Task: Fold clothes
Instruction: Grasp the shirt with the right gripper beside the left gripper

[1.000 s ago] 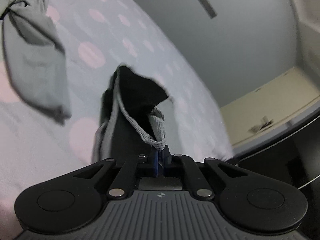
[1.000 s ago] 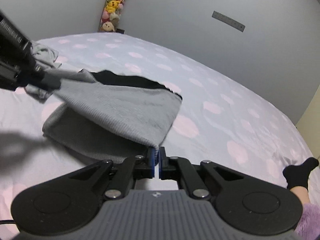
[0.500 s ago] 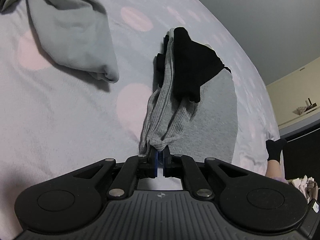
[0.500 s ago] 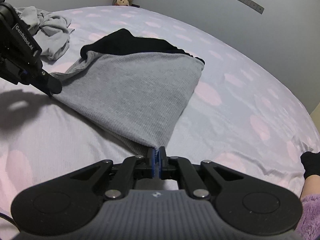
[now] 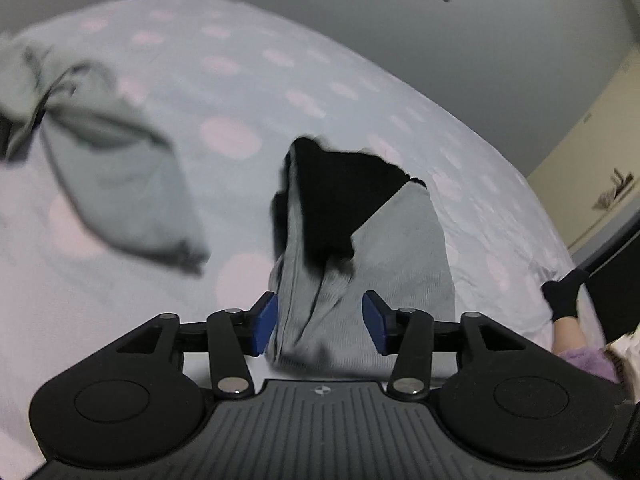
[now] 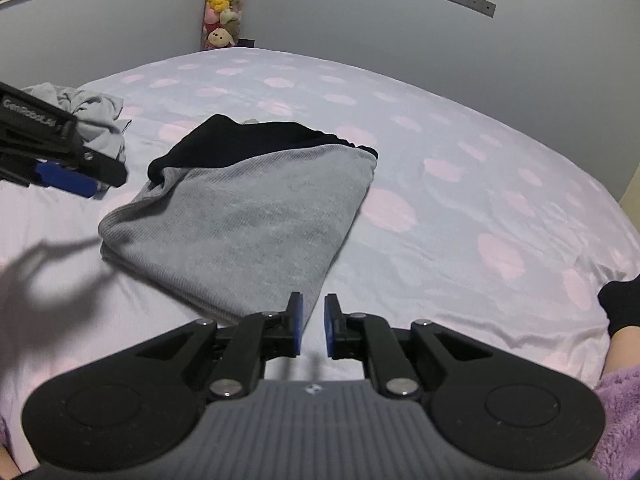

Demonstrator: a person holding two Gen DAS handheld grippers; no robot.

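A grey ribbed garment with a black inner layer lies folded on the bed; it also shows in the left wrist view. My left gripper is open, its blue pads on either side of the garment's bunched near end without holding it. In the right wrist view the left gripper hovers left of the garment. My right gripper is open and empty, just behind the garment's near corner.
The bed sheet is pale lilac with pink dots. A crumpled light grey garment lies at the left, also seen in the right wrist view. A foot in a black sock rests at the right edge. Plush toys stand by the wall.
Both grippers have opened and let go of the grey garment, which now lies flat on the bed. The left gripper has lifted back a little.
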